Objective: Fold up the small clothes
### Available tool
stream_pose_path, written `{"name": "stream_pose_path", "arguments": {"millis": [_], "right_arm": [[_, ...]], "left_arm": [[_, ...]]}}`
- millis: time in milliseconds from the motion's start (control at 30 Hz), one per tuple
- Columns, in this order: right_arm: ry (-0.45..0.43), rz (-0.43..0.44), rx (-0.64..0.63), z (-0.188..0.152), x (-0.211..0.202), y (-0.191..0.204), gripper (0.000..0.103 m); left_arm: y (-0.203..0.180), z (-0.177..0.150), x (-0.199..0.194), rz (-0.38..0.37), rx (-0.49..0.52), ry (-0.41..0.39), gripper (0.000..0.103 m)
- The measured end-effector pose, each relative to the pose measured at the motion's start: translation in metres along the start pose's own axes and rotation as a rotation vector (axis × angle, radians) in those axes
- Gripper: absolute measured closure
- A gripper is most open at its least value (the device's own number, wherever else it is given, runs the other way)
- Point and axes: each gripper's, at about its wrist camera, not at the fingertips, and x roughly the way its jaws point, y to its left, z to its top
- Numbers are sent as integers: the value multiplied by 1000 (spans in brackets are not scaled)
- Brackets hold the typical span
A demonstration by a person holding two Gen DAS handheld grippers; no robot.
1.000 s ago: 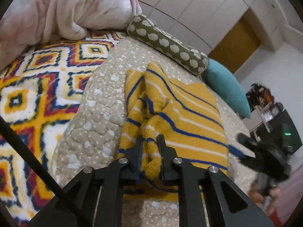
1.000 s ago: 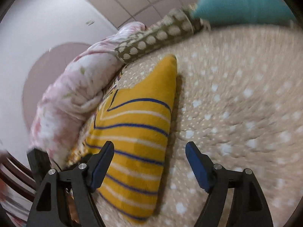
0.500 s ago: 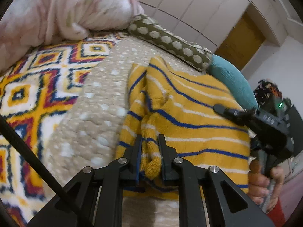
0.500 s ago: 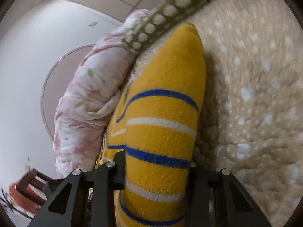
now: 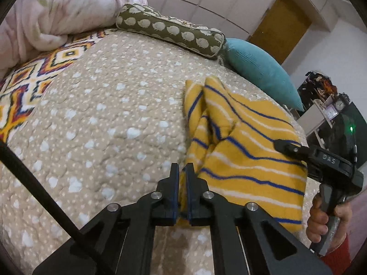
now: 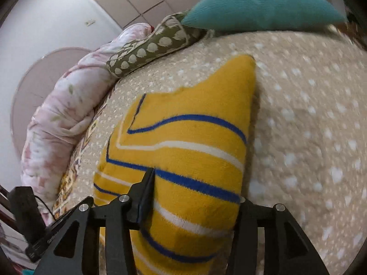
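At the near edge of the bed (image 5: 96, 119), the left tool (image 5: 181, 183) is pinching a thin fold of the yellow striped sweater (image 5: 247, 160), fingers nearly together. Beside it, the right tool (image 6: 195, 197) is straddling a thick bundle of the same sweater, jaws opening. Farther back, pillows (image 5: 169, 32) are lining the bed's far edge. Judging from this, the bundle could be slipping free and unfolding as the right grip loosens.
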Motion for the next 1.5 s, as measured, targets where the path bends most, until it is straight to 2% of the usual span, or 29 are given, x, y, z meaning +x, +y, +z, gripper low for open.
{"name": "stream_pose_path", "arguments": {"millis": [67,100,133,200,267,367,433,467,500,633,700,767,867,1000,1033,1067,1133,1233,1267,1300,1333,1367,1433,1500], "right_arm": [[-50,-6,-14,-5,-18,2,49],[-70,-31,-32,-8,-23,5,48],[-101,-65,-58,-11,-32,10,47],[-174,-140,-101,-15,-49,22,42],[-254,-180,-152,-20,-65,35,40],[-290,-141,-202,-21,-75,62,42],[-238,-56,-231,-19,-63,84,54],[-211,-44,-233,-16,-53,91,68],[-173,-52,-239,-12,-37,98,74],[-35,-131,-177,0,36,99,88],[22,-78,-113,-4,67,99,89],[94,12,-109,-17,86,114,98],[111,-9,-169,-33,96,131,98],[145,101,-85,-41,103,123,99],[180,122,-85,-48,107,125,99],[198,101,-114,-58,111,130,100],[142,48,-214,-69,102,143,100],[60,61,-261,-68,69,154,97],[6,64,-293,-66,48,157,89],[-34,55,-318,-64,34,159,71],[-84,33,-341,-60,17,159,66],[-124,8,-354,-56,5,157,62],[-175,-58,-362,-51,-16,144,62],[-171,-100,-329,-49,-25,121,62]], "left_arm": [[7,-5,-15,-5,14,-20,95],[12,-9,-23,12,28,-39,83],[17,-12,-31,37,42,-59,61],[30,-20,-43,86,44,-103,42],[44,-24,-46,121,26,-126,41],[66,-27,-40,152,-15,-116,41],[77,-32,-36,146,-46,-104,41],[83,-34,-34,132,-61,-97,41],[85,-34,-31,121,-69,-96,41],[94,-35,-31,64,-100,-115,39],[94,-36,-30,67,-96,-115,39],[92,-36,-29,75,-87,-113,38],[90,-36,-27,87,-77,-109,37],[91,-36,-26,79,-79,-108,33],[90,-36,-25,79,-76,-106,32],[90,-36,-25,81,-71,-106,32],[89,-38,-25,85,-62,-109,31],[88,-38,-24,82,-58,-109,29],[88,-37,-24,80,-57,-107,28],[88,-38,-24,80,-55,-106,28],[88,-37,-24,81,-54,-106,27],[88,-37,-23,82,-51,-104,27],[88,-37,-23,84,-46,-103,26],[88,-38,-23,87,-44,-104,26]]}}
